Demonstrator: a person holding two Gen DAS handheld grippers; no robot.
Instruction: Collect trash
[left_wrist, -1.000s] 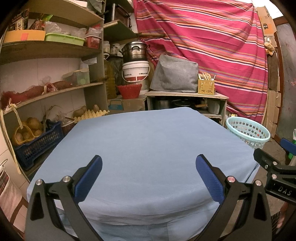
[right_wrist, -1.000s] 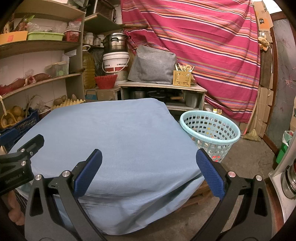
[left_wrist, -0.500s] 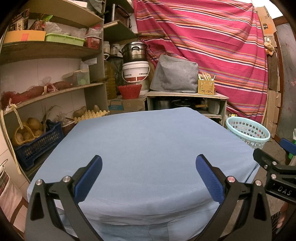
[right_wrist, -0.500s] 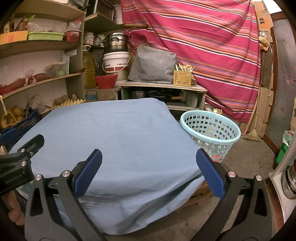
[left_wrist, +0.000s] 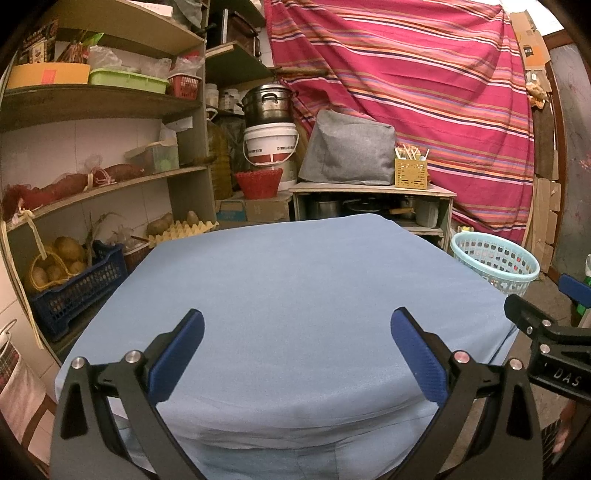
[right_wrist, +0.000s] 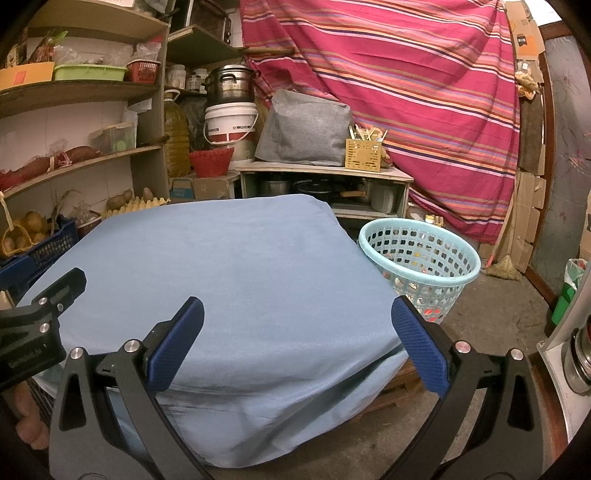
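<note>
A light-blue cloth covers the table (left_wrist: 295, 295) (right_wrist: 236, 266), and no loose trash shows on it. A pale turquoise perforated basket (right_wrist: 421, 258) (left_wrist: 495, 258) stands on the floor at the table's right side, with small bits of rubbish inside. My left gripper (left_wrist: 295, 339) hangs open over the table's near edge with nothing between its blue pads. My right gripper (right_wrist: 295, 332) is open too, over the near right corner, a little short of the basket. Each gripper's black frame pokes into the other's view.
Shelves (left_wrist: 92, 184) with potatoes, a blue crate and boxes line the left wall. A low cabinet (right_wrist: 325, 184) with pots, a grey cover and a yellow utensil holder stands behind the table. A striped red cloth (right_wrist: 406, 92) hangs at the back. Bare concrete floor (right_wrist: 491, 325) lies right of the basket.
</note>
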